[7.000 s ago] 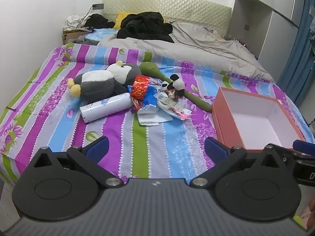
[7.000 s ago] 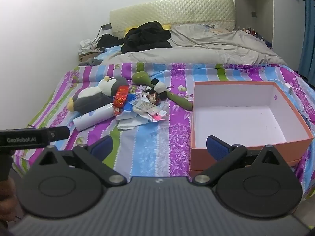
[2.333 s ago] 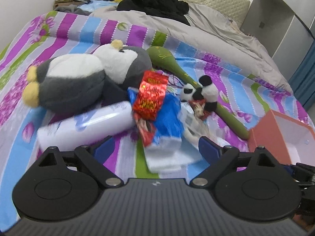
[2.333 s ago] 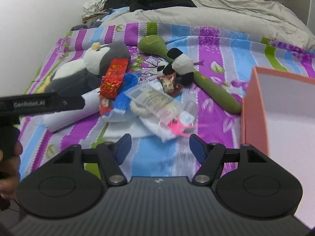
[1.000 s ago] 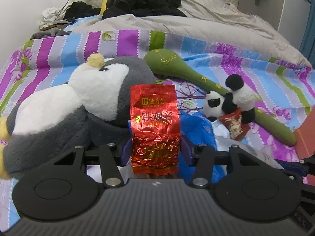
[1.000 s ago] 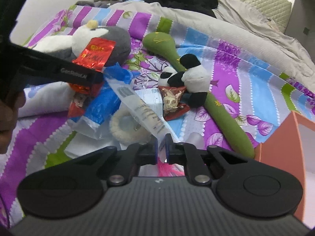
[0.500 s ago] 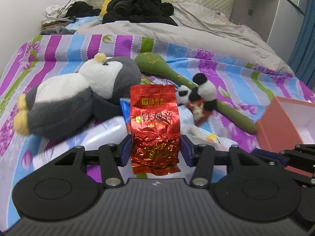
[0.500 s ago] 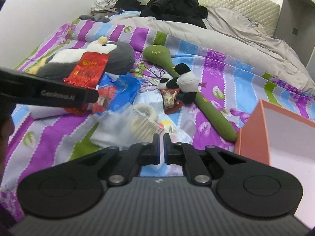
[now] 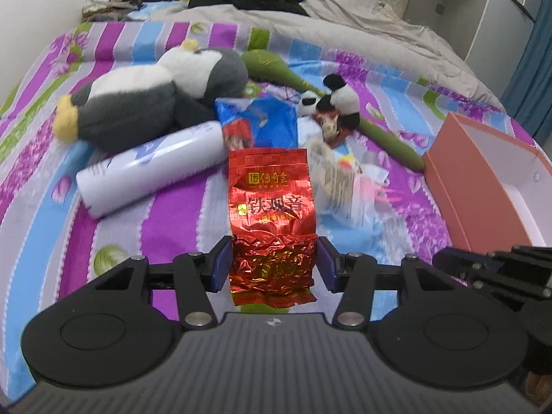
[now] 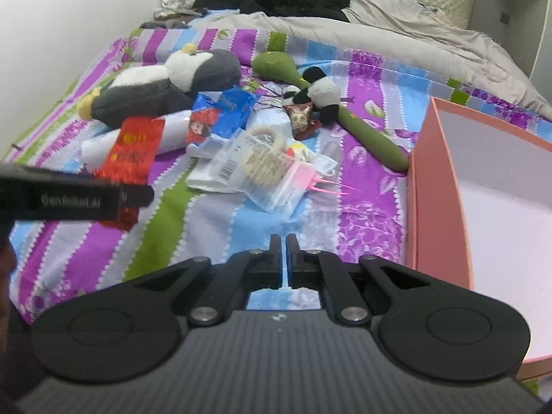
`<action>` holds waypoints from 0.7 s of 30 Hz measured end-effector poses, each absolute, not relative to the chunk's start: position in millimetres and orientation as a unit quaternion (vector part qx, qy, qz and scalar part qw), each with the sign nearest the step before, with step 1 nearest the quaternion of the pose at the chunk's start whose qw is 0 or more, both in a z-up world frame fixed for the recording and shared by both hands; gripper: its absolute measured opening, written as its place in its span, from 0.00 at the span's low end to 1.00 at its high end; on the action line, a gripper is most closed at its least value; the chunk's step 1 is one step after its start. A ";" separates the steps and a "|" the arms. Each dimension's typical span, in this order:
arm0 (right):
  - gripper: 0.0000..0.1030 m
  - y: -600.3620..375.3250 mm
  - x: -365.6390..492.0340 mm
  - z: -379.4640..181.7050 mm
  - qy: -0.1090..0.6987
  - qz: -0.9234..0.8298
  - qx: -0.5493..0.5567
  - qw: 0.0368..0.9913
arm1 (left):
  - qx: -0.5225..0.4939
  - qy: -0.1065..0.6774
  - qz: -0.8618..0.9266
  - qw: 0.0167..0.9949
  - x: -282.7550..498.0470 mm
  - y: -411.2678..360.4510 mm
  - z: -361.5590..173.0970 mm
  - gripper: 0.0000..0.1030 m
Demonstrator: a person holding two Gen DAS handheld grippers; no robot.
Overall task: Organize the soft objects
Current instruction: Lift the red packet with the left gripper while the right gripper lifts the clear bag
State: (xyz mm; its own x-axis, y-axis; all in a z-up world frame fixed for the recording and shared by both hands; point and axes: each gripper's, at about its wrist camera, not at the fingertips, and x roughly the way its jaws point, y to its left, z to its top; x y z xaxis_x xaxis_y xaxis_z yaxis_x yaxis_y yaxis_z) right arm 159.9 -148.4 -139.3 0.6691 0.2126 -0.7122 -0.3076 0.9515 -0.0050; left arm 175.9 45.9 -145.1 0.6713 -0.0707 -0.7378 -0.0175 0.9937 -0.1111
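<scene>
Holding the red foil tea packet (image 9: 272, 220) upright, my left hand-held gripper (image 9: 272, 265) is clamped on the packet's crumpled lower part, one blue pad against each side edge. The packet's long axis runs straight up between the fingers, label facing the camera, and it hangs clear above the striped bed (image 9: 165, 220), near its foot edge.

The relation that matters for the next move: the open pink box (image 9: 483, 179) lies to the right of the packet, at the right side of the bed near the foot, its white interior showing nothing in the parts I can see. I judge a rightward carry across the loose wrappers (image 10: 262, 169) is what the placement calls for.

My right hand-held gripper (image 10: 283, 260) is nearer the box, whose wall (image 10: 438, 186) stands just to its right. Its fingers are pressed nearly together with nothing visible between them.

Other items remain on the bed beyond the packet: penguin plush (image 9: 151, 100), white tube (image 9: 148, 169), blue bag (image 9: 272, 124), small panda (image 9: 334, 98) and green stick-shaped plush (image 10: 365, 138), the last with its far end close to the box wall.
</scene>
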 end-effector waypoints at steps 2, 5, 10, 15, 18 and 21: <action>0.07 -144.4 162.6 -140.3 0.381 0.154 -0.062 0.909 | -0.058 0.411 -0.011 0.910 172.8 50.3 -148.6 0.56; 0.11 -135.6 171.0 -143.6 0.378 0.170 -0.074 0.907 | -0.063 0.414 -0.006 0.908 172.4 55.3 -150.3 0.56; 0.43 -118.9 191.0 -155.9 0.369 0.176 -0.112 0.906 | -0.073 0.422 0.007 0.904 180.4 67.9 -156.2 0.56; 0.43 -103.4 214.0 -175.3 0.360 0.168 -0.165 0.903 | -0.081 0.438 0.015 0.895 191.8 79.1 -170.7 0.56; 0.43 -92.8 225.2 -189.9 0.351 0.172 -0.208 0.896 | -0.083 0.446 0.019 0.891 199.6 84.6 -179.9 0.56; 0.43 -82.9 231.6 -201.9 0.338 0.181 -0.248 0.890 | -0.083 0.454 0.021 0.887 207.7 90.0 -187.8 0.56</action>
State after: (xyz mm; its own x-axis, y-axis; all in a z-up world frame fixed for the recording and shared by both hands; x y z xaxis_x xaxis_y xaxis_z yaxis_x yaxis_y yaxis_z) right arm 231.6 -82.9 -201.9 0.7056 0.1541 -0.6916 -0.4898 0.8114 -0.3189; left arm 207.7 90.0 -187.8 0.5867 -0.0381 -0.8089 -0.1123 0.9854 -0.1279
